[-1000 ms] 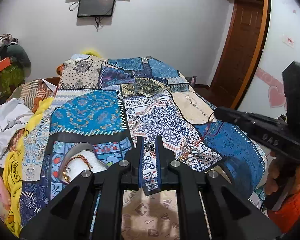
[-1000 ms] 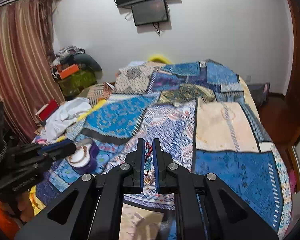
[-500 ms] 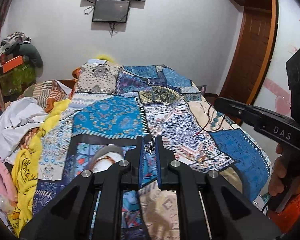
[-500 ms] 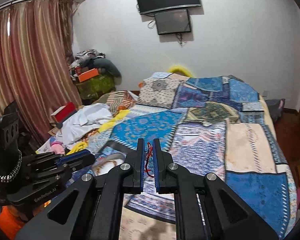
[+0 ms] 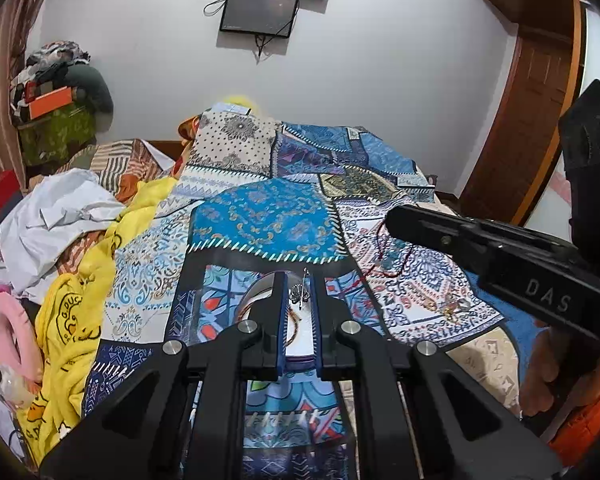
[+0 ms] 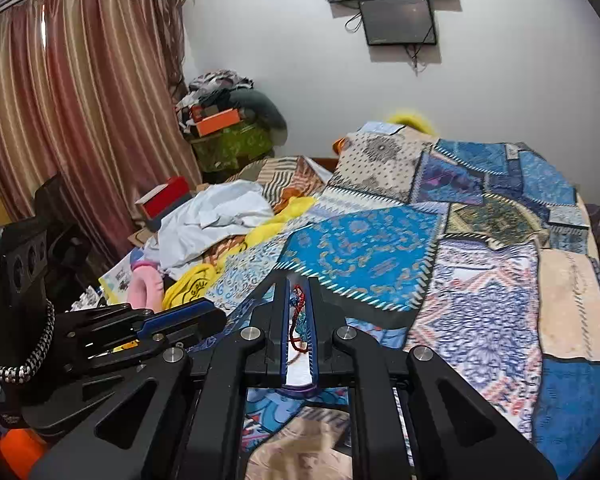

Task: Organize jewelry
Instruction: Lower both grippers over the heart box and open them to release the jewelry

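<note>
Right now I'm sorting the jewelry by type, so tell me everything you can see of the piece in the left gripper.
The silver piece is small and metallic-looking, a knot of ornate links with a thin pin or hook sticking up from it. It is pinched between the blue-edged fingers of the left gripper, held above a white, purple-rimmed box on the patchwork bedspread. Its type is too small to tell.

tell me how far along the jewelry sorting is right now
Done: bangles already lie in the round white box. In hand: the left gripper is shut on a small silver piece, the right gripper on a red bead string, both near the box. Left: dropping these in.
</note>
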Tool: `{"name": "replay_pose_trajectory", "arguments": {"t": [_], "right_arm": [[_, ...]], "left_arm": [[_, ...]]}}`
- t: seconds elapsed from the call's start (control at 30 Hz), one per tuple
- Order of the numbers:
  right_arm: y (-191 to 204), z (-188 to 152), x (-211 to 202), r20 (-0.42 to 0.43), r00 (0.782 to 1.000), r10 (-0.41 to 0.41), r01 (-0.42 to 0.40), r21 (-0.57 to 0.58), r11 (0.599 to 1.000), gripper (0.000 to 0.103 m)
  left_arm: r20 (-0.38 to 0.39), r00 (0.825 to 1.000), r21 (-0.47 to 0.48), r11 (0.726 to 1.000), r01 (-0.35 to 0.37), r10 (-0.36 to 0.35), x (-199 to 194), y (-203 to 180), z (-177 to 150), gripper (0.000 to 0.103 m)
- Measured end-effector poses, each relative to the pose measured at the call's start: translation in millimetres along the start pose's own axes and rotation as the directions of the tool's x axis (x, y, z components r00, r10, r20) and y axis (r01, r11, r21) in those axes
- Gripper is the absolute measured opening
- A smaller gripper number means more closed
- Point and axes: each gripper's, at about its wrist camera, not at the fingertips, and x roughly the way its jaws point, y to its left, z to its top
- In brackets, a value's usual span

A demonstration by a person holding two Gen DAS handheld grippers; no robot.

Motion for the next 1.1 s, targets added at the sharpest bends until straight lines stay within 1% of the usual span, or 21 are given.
{"name": "replay_pose_trajectory", "arguments": {"t": [0.3, 0.57, 0.8, 0.97, 1.1], "right_arm": [[9, -7, 38, -0.084, 0.996, 0.024, -0.026, -0.018, 0.999, 0.007], [2, -19, 60, -0.155, 0.987, 0.050, -0.046, 0.028, 0.999, 0.007], [0, -24, 73, -0.192, 0.980, 0.048, -0.041, 0.040, 0.998, 0.007], [-4, -24, 77, -0.196, 0.980, 0.035, -0.026, 0.048, 0.998, 0.007], [-3, -22, 78, -0.211, 0.977, 0.038, -0.030, 0.041, 0.999, 0.008]], "left_arm": [[-0.065, 0.998, -0.044, 0.999, 0.008, -0.011, 26, 17, -15, 0.009], [-0.098, 0.995, -0.051, 0.998, 0.019, -0.024, 47, 25, -21, 0.009], [-0.134, 0.991, -0.043, 0.999, 0.015, -0.021, 63, 25, -25, 0.009], [-0.131, 0.991, -0.044, 0.999, 0.009, -0.014, 66, 27, -24, 0.009], [-0.132, 0.991, -0.058, 0.998, -0.001, -0.007, 66, 30, -22, 0.009]]}}
